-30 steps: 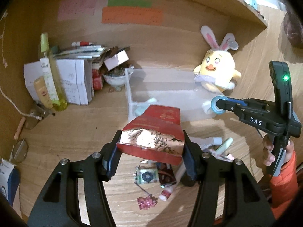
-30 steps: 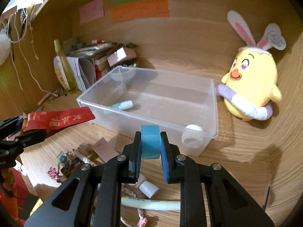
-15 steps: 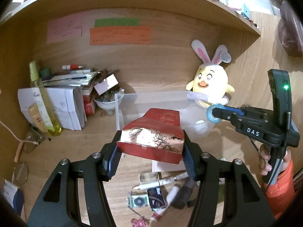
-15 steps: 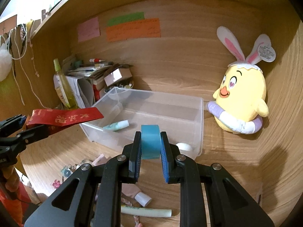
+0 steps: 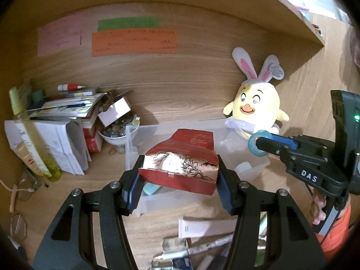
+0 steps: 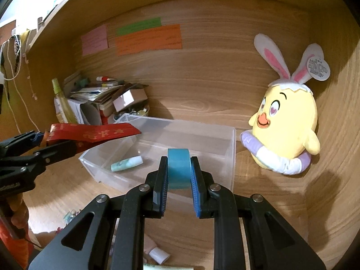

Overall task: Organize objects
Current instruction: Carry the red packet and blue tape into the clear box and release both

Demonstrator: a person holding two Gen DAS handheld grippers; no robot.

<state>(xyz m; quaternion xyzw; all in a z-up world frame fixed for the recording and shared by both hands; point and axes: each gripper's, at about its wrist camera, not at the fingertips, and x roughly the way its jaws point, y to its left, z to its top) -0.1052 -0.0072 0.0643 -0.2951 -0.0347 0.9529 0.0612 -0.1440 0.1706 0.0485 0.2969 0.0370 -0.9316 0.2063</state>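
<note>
Nearest the lenses, both tools are loaded. The left tool [image 5: 178, 175] is about half spread, its pads pressed on the two sides of a red paper envelope [image 5: 180, 168] printed with a branch design; the envelope juts forward and is carried clear of the bench [image 5: 108, 186]. The right tool [image 6: 179, 176] is closed narrow on a roll of blue tape [image 6: 178, 167], gripped across its width and likewise off the bench.

On the bench below the tools lies uncollected clutter: a white tube [image 5: 198, 227], pens and small packets, partly blurred.

Beyond the tools stands a clear plastic bin [image 6: 231, 148]. It holds a pale green tube [image 6: 126, 163] and, in the left wrist view, a white roll near its right end. The envelope overhangs the bin's left corner; the tape sits over its near wall.

Behind the bin, a yellow chick plush [image 6: 290, 130] with rabbit ears rests against the back panel; a stack of books and a bowl occupy the left corner.

Assessment: the step in hand is transport of two items to the bin. The next move calls for bringing each tool over the open interior, lowering it, and spreading the pads to drop the load. The envelope is long and light; it may catch the rim unless tipped downward first.
</note>
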